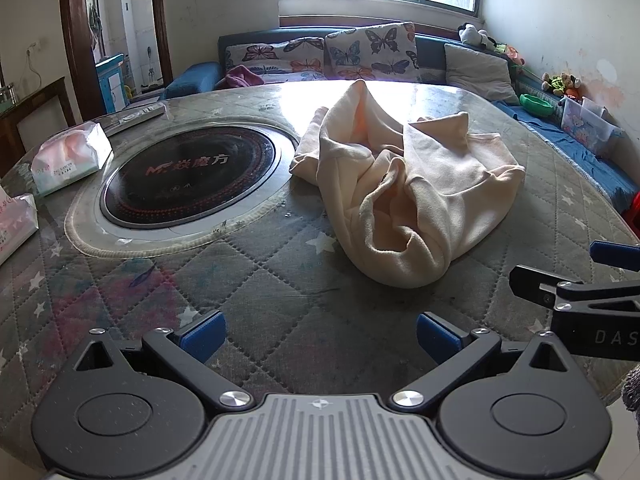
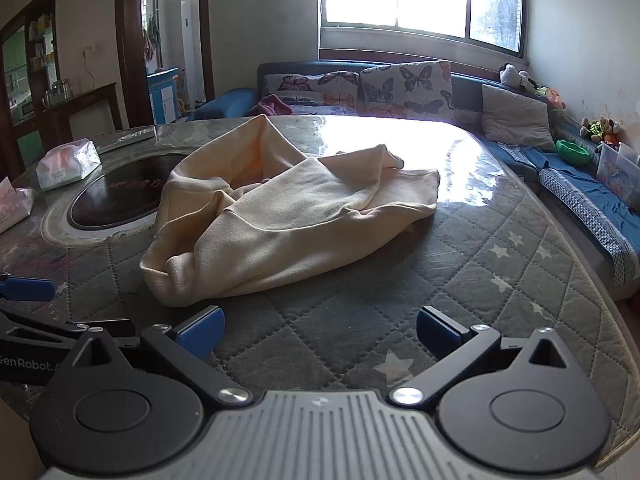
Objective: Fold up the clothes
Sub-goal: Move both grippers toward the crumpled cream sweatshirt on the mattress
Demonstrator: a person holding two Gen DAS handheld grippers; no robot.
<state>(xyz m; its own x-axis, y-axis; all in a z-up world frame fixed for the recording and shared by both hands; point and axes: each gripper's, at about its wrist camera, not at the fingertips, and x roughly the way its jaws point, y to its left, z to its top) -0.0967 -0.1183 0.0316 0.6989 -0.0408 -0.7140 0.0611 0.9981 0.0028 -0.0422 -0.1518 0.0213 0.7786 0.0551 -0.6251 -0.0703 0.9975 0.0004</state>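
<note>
A cream garment (image 1: 404, 176) lies crumpled in a heap on the quilted grey table cover (image 1: 280, 280). It also shows in the right wrist view (image 2: 280, 216). My left gripper (image 1: 320, 336) is open and empty, above the near table edge, short of the garment. My right gripper (image 2: 320, 334) is open and empty, also near the front edge, just short of the garment's near end. The right gripper shows at the right edge of the left wrist view (image 1: 600, 276). A fingertip of the left gripper (image 2: 28, 288) shows at the left edge of the right wrist view.
A round black induction hob (image 1: 188, 176) is set into the table left of the garment. Two tissue packs (image 1: 72, 156) lie at the table's left edge. A sofa with butterfly cushions (image 1: 360, 52) runs behind and along the right side.
</note>
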